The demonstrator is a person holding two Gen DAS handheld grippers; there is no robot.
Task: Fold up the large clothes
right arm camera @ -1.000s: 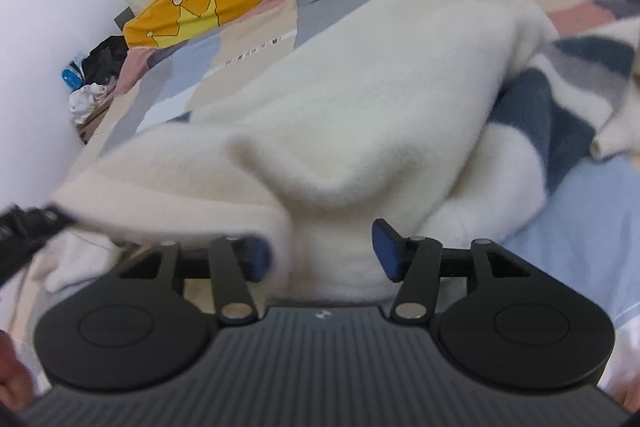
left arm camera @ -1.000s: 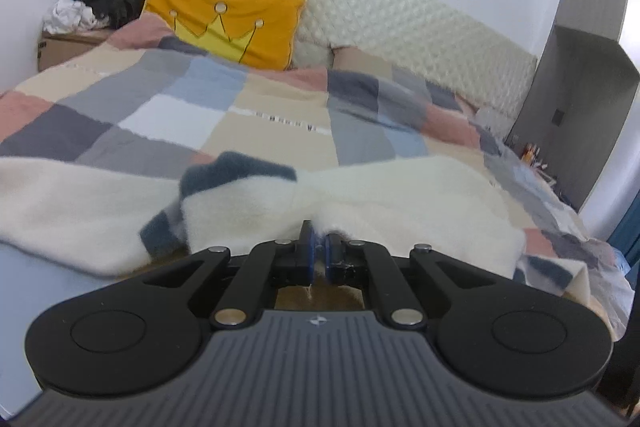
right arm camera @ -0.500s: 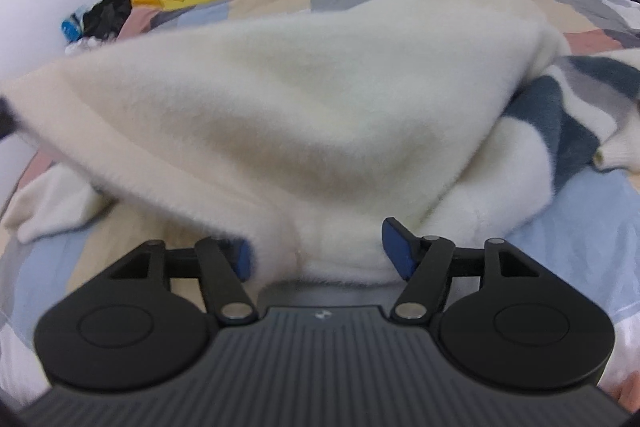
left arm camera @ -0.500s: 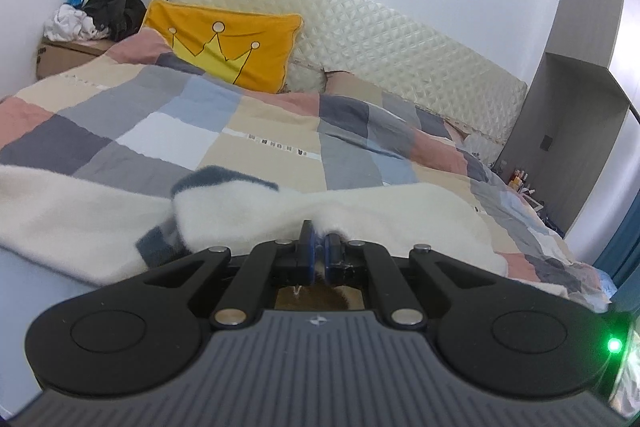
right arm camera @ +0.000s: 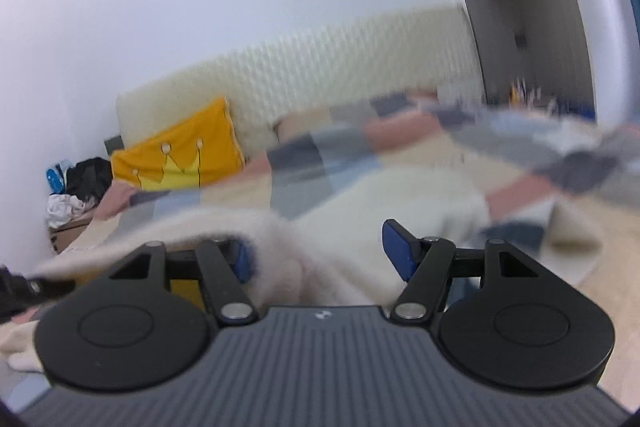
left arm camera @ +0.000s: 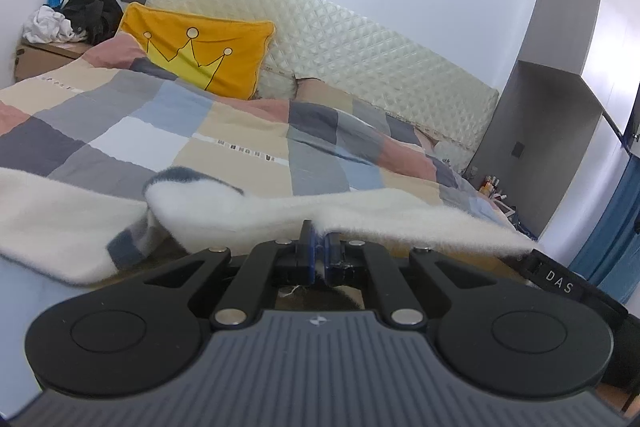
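A cream fleece garment (left arm camera: 248,203) with dark blue-grey stripes lies across the bed. My left gripper (left arm camera: 318,247) is shut on its near edge, which it holds lifted and stretched to the right. That edge ends at a black finger (left arm camera: 560,283) of the right gripper. The right wrist view is blurred. In it my right gripper (right arm camera: 320,255) has its jaws wide apart, with a bunch of the fleece (right arm camera: 400,203) between them and draped over the left finger. The right blue pad (right arm camera: 394,255) shows bare.
A patchwork quilt (left arm camera: 240,131) covers the bed under the fleece. A yellow crown pillow (left arm camera: 200,55) leans on the quilted cream headboard (left arm camera: 360,59). A cardboard box (left arm camera: 36,57) with piled clothes stands far left. A grey cabinet (left arm camera: 532,131) and a blue curtain (left arm camera: 608,227) stand at the right.
The right wrist view has swung up from the fleece to look level across the bed. The left gripper rose a little with the fleece edge. The right gripper's finger has come into the left view.
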